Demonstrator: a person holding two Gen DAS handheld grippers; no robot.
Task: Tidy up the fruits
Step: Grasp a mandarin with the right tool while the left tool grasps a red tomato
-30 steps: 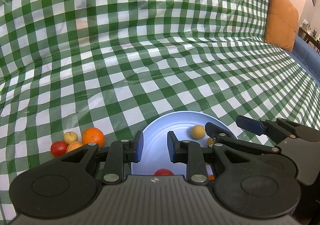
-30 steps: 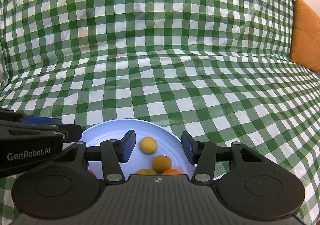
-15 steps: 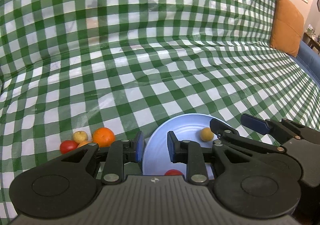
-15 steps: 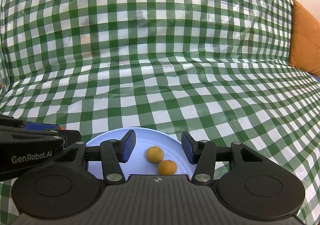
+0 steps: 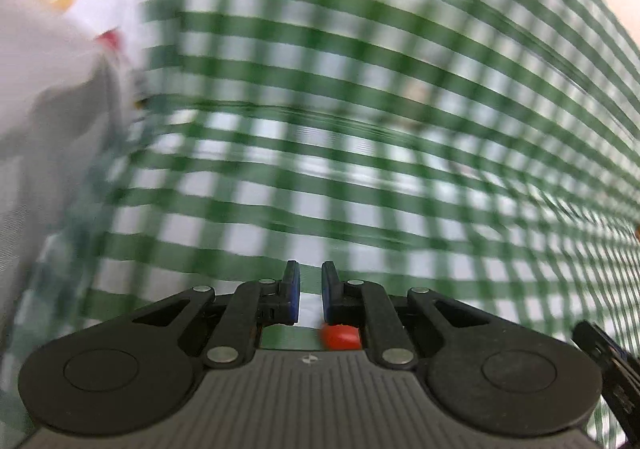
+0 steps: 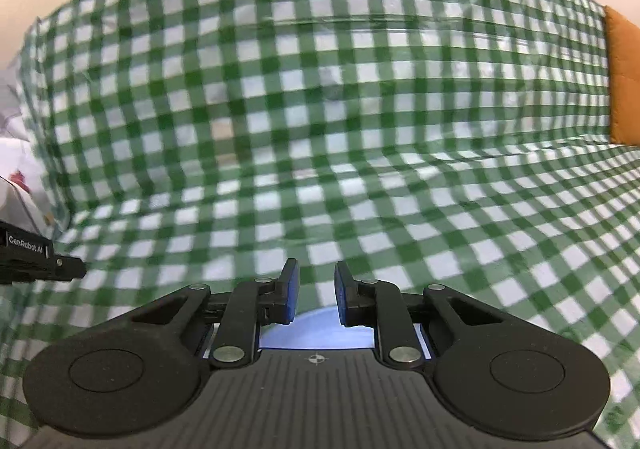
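Observation:
In the blurred left wrist view, my left gripper [image 5: 310, 295] has its blue pads close together with a narrow gap and nothing between them. A red fruit [image 5: 340, 336] lies on the checked cloth just under the right finger. In the right wrist view, my right gripper [image 6: 316, 297] is narrowly open and empty. The pale blue plate [image 6: 316, 331] shows only as a strip of rim below the fingers; its fruits are hidden. The left gripper's body [image 6: 36, 261] shows at the left edge.
A green and white checked cloth [image 6: 320, 129] covers the seat and rises up the back. An orange cushion [image 6: 624, 81] stands at the far right. White fabric [image 5: 52, 81] fills the left of the left wrist view.
The left gripper has swung fast to the left, off the plate and over a red fruit. The right gripper has pulled back and narrowed; the plate's fruits have dropped out of sight.

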